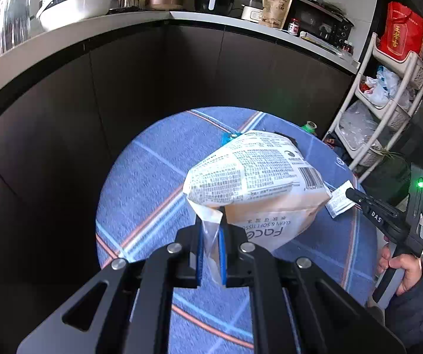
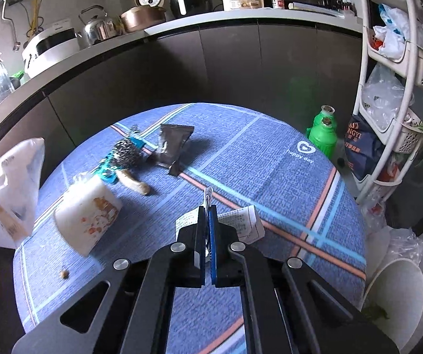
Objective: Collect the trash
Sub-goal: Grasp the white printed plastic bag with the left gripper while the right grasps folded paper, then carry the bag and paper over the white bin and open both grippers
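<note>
Trash is in both of your tools at once. Your left gripper (image 1: 211, 230) has its jaws pinched narrow on the clear torn flap of an empty facial-tissue wrapper (image 1: 258, 177), which hangs lifted above the blue plaid tablecloth (image 1: 152, 177). Your right gripper (image 2: 207, 215) is clamped all but flat on a small printed paper slip (image 2: 241, 224), its blue pads (image 2: 212, 236) closed on the slip's edge, right at the cloth.

More litter waits on the table: a soiled white foam container (image 2: 87, 215) tipped on its side, a dark foil sachet (image 2: 173, 144), a teal-and-black crumpled packet (image 2: 125, 156) with a tan stub (image 2: 134, 184) just beside it, and a crumb (image 2: 63, 274) near the table's edge. A white bin with a plastic liner (image 2: 397, 280) stands on the floor at your right, which I judge to be where it all goes.

Mind the wrapper: you hold it only by thin film, so a quick swing could tear the flap or let it slide out, and the bulk may drop among the other litter. The slip is gripped at one margin; it may rip or flutter free as you lift. Since its pads sit so near the cloth, you could also snag the fabric and drag the container with it. The two tools are close, so crossing towards the bin risks a knock.
</note>
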Demonstrator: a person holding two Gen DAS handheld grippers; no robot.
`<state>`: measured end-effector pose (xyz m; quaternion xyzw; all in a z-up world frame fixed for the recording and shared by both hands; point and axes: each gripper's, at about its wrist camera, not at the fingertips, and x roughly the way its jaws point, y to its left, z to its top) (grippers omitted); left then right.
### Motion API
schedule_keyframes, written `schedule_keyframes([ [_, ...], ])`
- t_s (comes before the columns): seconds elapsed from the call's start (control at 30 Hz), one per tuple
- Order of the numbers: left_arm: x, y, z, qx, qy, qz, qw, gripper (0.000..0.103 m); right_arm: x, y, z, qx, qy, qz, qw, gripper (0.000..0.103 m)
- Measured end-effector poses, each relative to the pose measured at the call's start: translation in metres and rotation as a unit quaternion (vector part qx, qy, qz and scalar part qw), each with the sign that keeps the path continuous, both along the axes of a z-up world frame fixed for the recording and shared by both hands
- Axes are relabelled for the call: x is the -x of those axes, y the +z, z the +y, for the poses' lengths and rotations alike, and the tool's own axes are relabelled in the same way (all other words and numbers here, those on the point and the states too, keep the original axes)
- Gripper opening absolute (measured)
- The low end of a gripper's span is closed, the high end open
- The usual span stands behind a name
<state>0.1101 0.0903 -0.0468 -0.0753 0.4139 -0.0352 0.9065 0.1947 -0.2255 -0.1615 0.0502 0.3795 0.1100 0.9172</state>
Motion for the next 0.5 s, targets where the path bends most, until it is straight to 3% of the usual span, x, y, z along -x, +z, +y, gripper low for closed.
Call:
schedule_keyframes([
  [0.5, 0.044, 0.009, -0.042, 0.005, -0.074, -0.002, 0.9973, 0.009, 0.08, 0.051, -0.027, -0.022, -0.033, -0.06, 0.997, 0.002],
])
